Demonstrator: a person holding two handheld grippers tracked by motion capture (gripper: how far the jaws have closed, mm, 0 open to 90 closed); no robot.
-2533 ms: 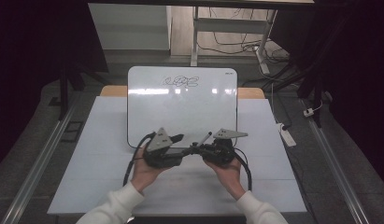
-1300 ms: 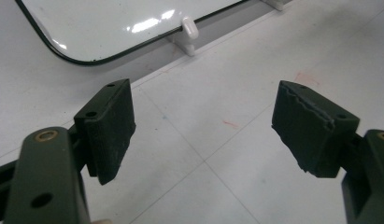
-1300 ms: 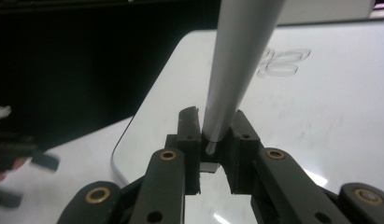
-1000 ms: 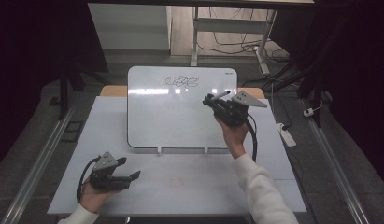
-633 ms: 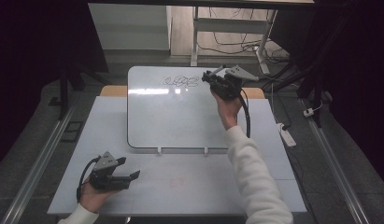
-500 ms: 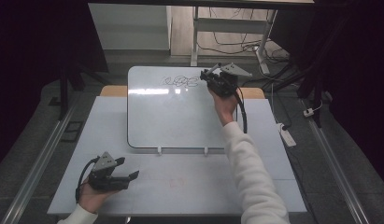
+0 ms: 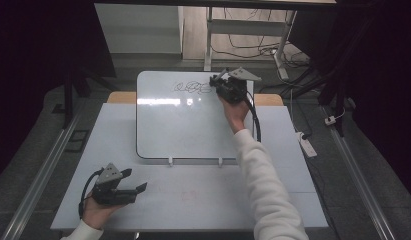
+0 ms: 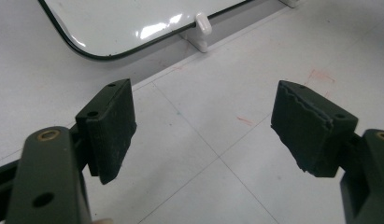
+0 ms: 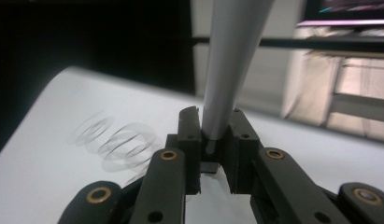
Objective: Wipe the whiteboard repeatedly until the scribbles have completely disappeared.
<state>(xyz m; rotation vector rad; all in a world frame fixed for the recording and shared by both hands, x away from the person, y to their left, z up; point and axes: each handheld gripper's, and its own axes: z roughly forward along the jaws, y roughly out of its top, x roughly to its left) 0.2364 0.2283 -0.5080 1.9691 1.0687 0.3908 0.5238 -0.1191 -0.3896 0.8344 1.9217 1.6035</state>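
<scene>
Glossy whiteboard (image 7: 188, 125), looping scribble (image 7: 192, 88), perhaps ink

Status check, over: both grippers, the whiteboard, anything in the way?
Right gripper at whiteboard far edge beside scribble, jaws shut on grey object. Left gripper open, near table front. Nothing in the way.

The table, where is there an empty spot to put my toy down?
The bare table in front of the whiteboard is roomy, between the left hand-held gripper and the person's sleeve. Strips beside the whiteboard, left and right, are free too. It's crowded at the whiteboard's far right corner, where the right hand-held gripper sits by the scribbles.
</scene>
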